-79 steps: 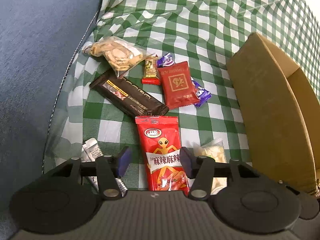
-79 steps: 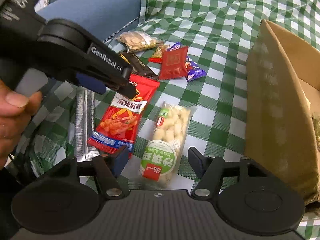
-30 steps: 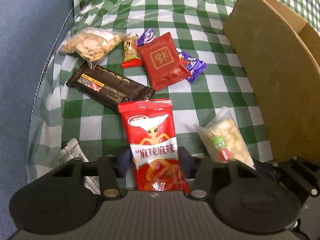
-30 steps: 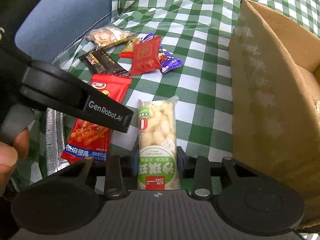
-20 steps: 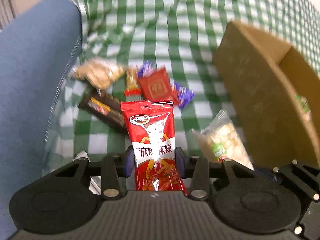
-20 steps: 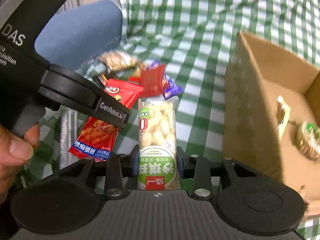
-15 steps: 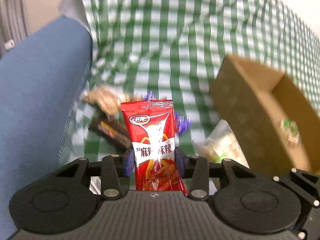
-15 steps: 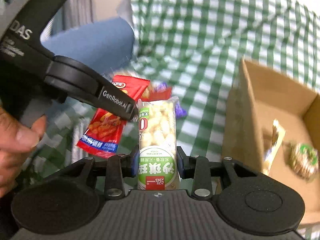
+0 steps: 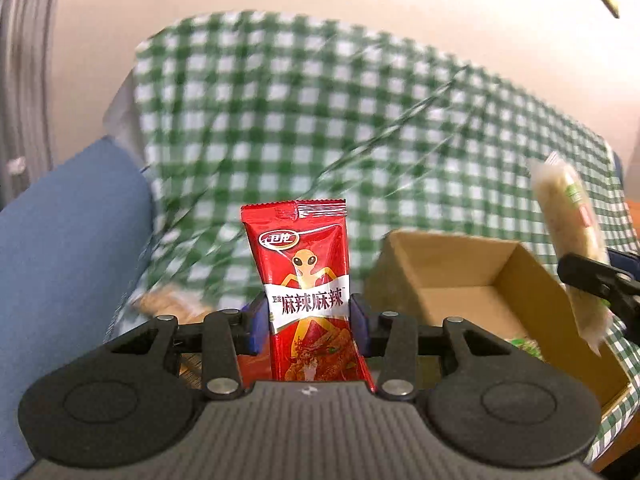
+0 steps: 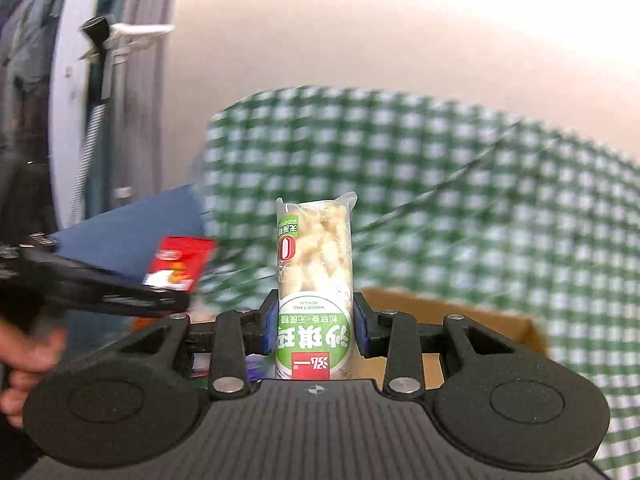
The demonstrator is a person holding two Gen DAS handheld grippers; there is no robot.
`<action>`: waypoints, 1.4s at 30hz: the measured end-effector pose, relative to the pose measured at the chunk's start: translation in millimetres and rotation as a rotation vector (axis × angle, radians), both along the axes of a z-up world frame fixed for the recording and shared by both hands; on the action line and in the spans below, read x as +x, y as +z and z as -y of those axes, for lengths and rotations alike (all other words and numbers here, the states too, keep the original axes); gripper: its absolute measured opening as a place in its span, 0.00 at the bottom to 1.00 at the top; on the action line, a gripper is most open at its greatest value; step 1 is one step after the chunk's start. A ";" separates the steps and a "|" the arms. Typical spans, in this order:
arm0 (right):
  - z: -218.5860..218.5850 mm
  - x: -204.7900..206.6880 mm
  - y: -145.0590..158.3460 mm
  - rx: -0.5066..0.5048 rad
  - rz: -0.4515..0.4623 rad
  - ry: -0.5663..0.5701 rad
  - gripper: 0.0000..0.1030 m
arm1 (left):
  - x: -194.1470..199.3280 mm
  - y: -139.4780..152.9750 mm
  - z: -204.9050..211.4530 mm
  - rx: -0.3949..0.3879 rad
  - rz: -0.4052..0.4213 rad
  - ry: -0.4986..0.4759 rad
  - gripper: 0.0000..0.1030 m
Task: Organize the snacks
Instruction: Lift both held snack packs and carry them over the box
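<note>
My left gripper point(image 9: 308, 326) is shut on a red spicy-snack packet point(image 9: 306, 280) and holds it upright in the air. My right gripper point(image 10: 315, 328) is shut on a clear and green rice-puff packet point(image 10: 315, 276), also lifted; that packet shows at the right of the left wrist view point(image 9: 572, 236). The open cardboard box point(image 9: 460, 280) lies below and to the right of the left gripper. In the right wrist view the box point(image 10: 436, 308) sits just behind the fingers, and the red packet point(image 10: 180, 262) shows at the left.
The green checked cloth point(image 9: 320, 120) covers the sofa back and seat. A blue sofa arm point(image 9: 68, 248) is on the left. A bag of crackers point(image 9: 168, 304) lies blurred below the left gripper. A pale wall is behind.
Both grippers closed on their packets and lifted them off the cloth. Both views have tilted up towards the sofa back and wall, and the box now lies lower in view.
</note>
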State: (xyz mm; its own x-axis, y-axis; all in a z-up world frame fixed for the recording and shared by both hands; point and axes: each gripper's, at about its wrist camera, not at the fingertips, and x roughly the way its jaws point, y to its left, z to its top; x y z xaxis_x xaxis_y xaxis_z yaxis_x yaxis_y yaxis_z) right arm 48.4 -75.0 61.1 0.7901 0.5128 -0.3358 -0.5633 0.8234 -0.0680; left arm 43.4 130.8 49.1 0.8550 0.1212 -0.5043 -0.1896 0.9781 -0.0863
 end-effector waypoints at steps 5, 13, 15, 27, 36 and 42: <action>52.9 33.7 -26.2 0.040 -0.045 -0.153 0.36 | 10.1 -1.5 40.2 0.008 0.070 -0.060 0.45; 89.2 50.2 -44.3 0.050 -0.077 -0.241 0.36 | 25.5 -6.6 93.8 0.026 0.120 -0.179 0.45; 93.9 54.8 -47.3 0.046 -0.087 -0.258 0.36 | 29.7 -9.7 104.2 0.033 0.119 -0.207 0.45; 103.7 61.0 -54.3 0.041 -0.108 -0.328 0.36 | 46.7 -26.3 144.8 0.012 0.091 -0.305 0.45; 99.1 60.6 -53.6 0.029 -0.105 -0.336 0.36 | 52.2 -30.8 154.7 0.010 0.082 -0.327 0.45; 97.1 61.9 -54.0 0.020 -0.105 -0.330 0.36 | 52.1 -29.4 150.0 -0.005 0.080 -0.312 0.45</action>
